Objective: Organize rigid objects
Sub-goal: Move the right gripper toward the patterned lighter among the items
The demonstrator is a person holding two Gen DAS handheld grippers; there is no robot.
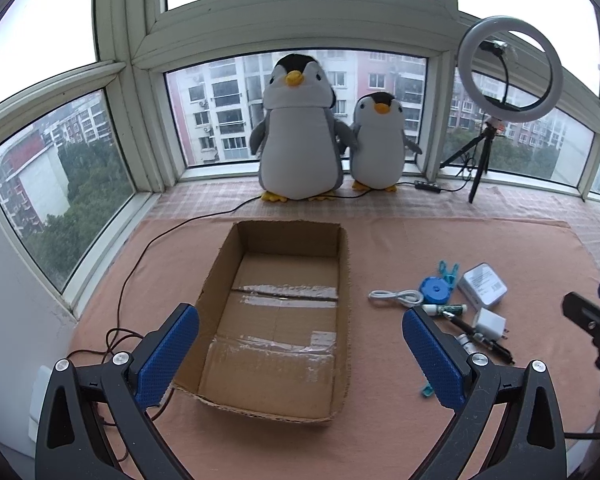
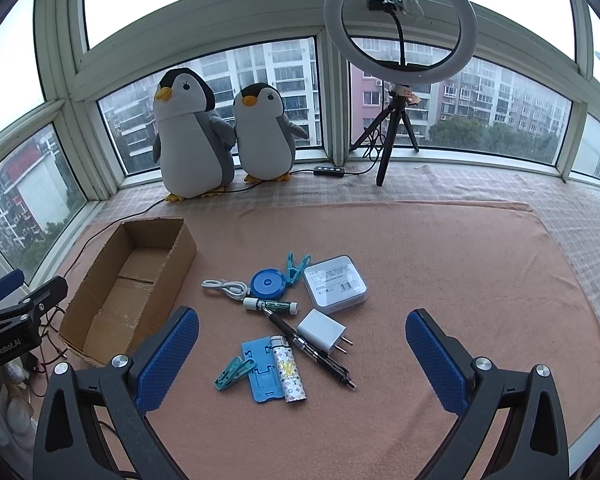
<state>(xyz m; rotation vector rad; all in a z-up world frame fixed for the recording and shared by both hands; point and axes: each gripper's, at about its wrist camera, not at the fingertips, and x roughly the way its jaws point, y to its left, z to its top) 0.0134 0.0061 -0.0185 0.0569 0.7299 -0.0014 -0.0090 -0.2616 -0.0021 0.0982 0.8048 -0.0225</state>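
An empty open cardboard box (image 1: 276, 316) (image 2: 128, 284) lies on the pink cloth. Right of it is a pile of small objects: a white square box (image 2: 335, 283) (image 1: 483, 285), white charger plug (image 2: 322, 332) (image 1: 489, 324), black pen (image 2: 308, 344), blue tape measure (image 2: 267, 282) (image 1: 435, 290), white cable (image 2: 225, 286) (image 1: 396, 297), green-white tube (image 2: 270, 305), patterned lighter (image 2: 289, 376), blue phone stand (image 2: 260, 368) and teal clips (image 2: 234, 372). My left gripper (image 1: 300, 356) is open above the box. My right gripper (image 2: 302, 356) is open above the pile.
Two plush penguins (image 1: 300, 128) (image 2: 196, 132) stand at the window. A ring light on a tripod (image 2: 400, 24) (image 1: 510, 68) stands to their right, with a cable and controller (image 2: 329, 171) trailing left. A dark cable (image 1: 128, 280) runs left of the box.
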